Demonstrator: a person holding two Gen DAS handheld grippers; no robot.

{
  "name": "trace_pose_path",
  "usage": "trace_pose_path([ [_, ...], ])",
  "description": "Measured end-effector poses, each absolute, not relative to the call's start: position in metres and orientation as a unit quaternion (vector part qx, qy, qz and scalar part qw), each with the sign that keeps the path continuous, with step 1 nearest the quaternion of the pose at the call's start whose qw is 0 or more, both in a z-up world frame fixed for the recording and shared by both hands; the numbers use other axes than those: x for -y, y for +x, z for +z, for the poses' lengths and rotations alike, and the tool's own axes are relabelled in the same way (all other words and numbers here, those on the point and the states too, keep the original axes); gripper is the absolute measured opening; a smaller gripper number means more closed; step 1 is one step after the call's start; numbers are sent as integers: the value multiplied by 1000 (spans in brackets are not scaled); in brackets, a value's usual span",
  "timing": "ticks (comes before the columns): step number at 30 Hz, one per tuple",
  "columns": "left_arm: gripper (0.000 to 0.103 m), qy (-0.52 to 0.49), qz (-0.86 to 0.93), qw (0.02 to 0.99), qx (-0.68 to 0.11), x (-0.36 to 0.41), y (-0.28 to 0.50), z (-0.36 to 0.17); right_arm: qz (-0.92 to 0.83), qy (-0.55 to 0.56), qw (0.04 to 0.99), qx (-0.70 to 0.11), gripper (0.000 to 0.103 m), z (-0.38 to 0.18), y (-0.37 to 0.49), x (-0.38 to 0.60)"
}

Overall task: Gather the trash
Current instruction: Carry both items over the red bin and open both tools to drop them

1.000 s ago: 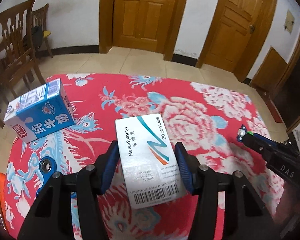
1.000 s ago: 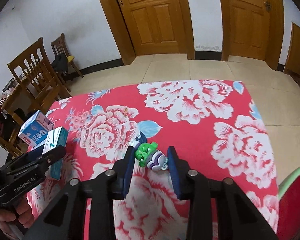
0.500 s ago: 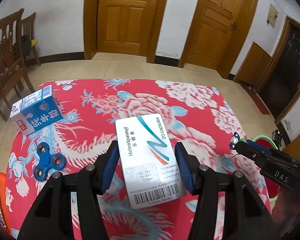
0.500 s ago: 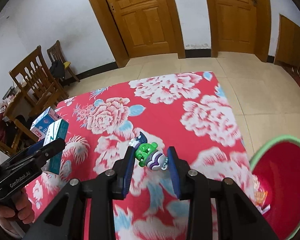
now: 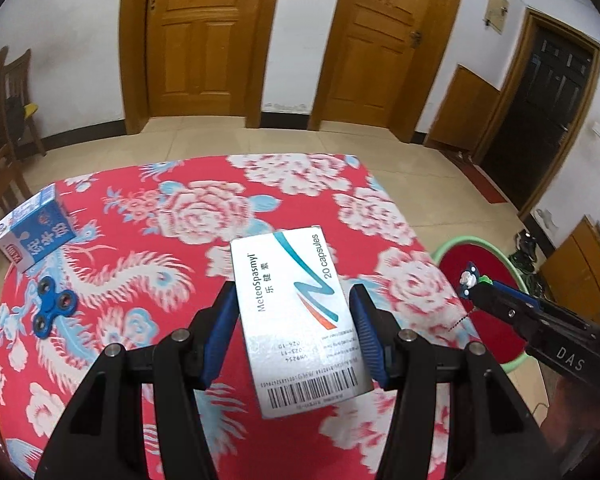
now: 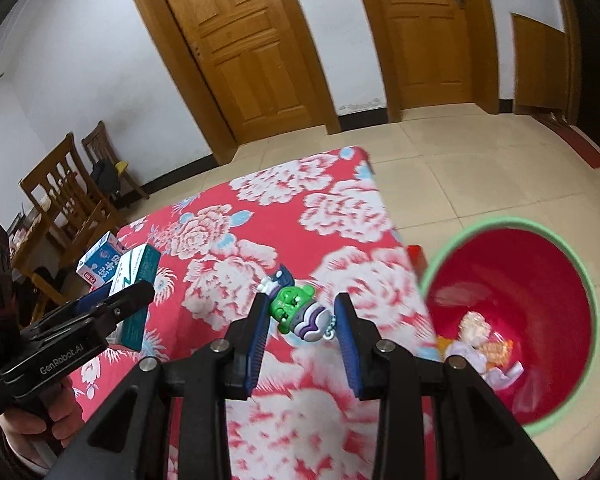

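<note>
The left gripper [image 5: 294,334] clamps a medicine box [image 5: 300,320] between its pads; the right gripper [image 6: 302,326] pinches a green toy [image 6: 298,312].

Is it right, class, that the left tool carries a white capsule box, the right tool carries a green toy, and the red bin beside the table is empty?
Not quite. The left tool does carry the capsule box and the right tool the green toy, but the red bin is not empty: the right wrist view shows crumpled scraps at its bottom.
</note>
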State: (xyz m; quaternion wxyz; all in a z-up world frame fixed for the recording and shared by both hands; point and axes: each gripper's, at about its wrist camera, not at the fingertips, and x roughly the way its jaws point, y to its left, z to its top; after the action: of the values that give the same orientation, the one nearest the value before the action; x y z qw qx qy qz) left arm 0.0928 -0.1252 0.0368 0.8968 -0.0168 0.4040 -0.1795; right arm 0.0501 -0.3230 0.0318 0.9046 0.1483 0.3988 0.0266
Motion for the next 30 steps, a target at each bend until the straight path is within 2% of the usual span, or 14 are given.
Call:
trace_pose_path([
  [10, 57, 2, -220, 886, -409, 170, 78, 34, -24, 173, 907, -383, 36, 30, 14, 370],
  [26, 57, 38, -259, 873, -412, 224, 74, 24, -106, 233, 880, -399, 37, -14, -8, 440],
  [28, 57, 43, -264, 871, -412, 231, 74, 23, -109, 239, 879, -398, 39, -16, -10, 446],
  [30, 57, 47, -269, 870, -411, 236, 73, 22, -112, 242, 879, -394, 46, -16, -13, 450],
])
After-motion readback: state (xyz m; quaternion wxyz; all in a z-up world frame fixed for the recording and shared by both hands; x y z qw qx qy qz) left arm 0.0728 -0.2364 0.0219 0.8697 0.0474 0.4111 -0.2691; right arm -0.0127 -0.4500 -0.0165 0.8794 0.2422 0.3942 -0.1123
